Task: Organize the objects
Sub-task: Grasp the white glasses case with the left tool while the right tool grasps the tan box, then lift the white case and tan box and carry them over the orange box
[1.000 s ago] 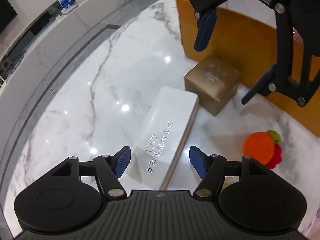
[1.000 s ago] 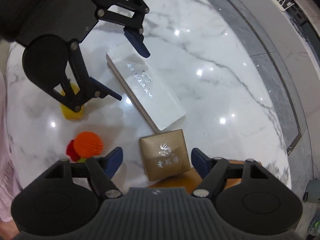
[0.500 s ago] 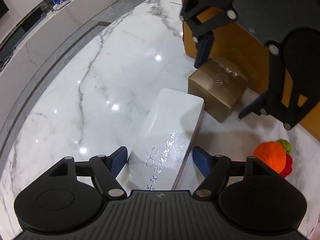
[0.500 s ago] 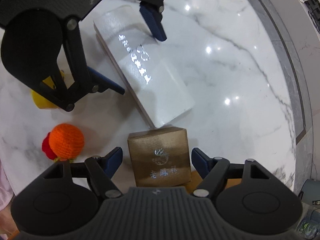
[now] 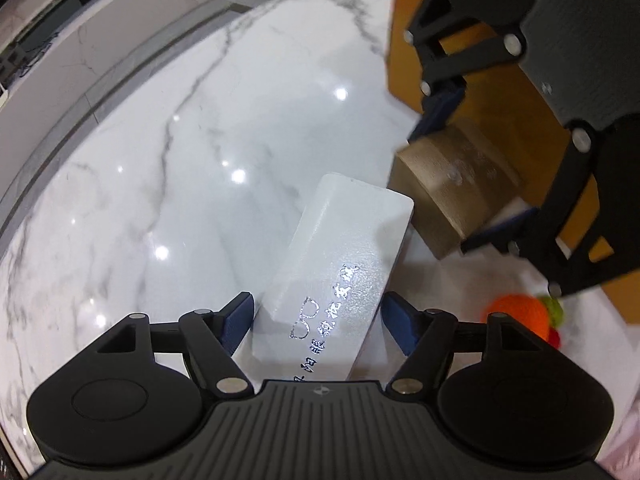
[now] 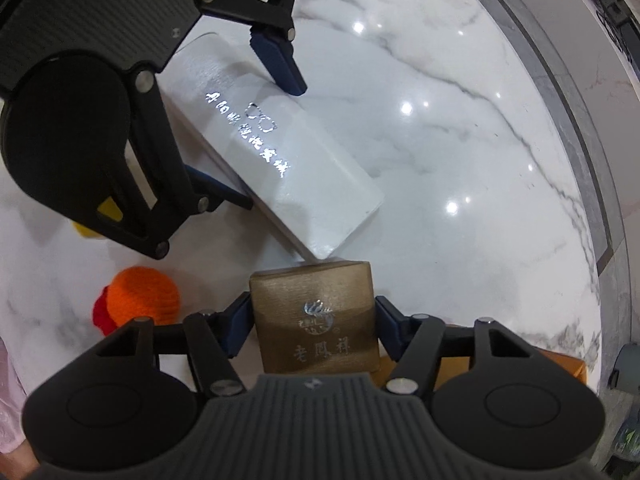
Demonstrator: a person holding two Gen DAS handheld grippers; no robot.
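A long white box with silver lettering (image 5: 340, 256) lies on the marble table; it also shows in the right wrist view (image 6: 280, 152). My left gripper (image 5: 318, 322) is open with its near end between the blue pads, a gap on each side. A gold-brown box (image 6: 316, 316) stands by the white box's far end; it also shows in the left wrist view (image 5: 452, 188). My right gripper (image 6: 314, 328) straddles it with the pads at its sides; contact is unclear.
An orange knitted ball with red and green parts (image 6: 140, 300) lies on the table, also seen in the left wrist view (image 5: 524, 316). A yellow object (image 6: 90, 228) sits behind the left gripper. An orange box (image 5: 476, 72) stands at the right. The table edge (image 6: 592, 184) curves away.
Both grippers have moved forward and down. The white box's end is now between the left pads, and the gold-brown box is now between the right pads.
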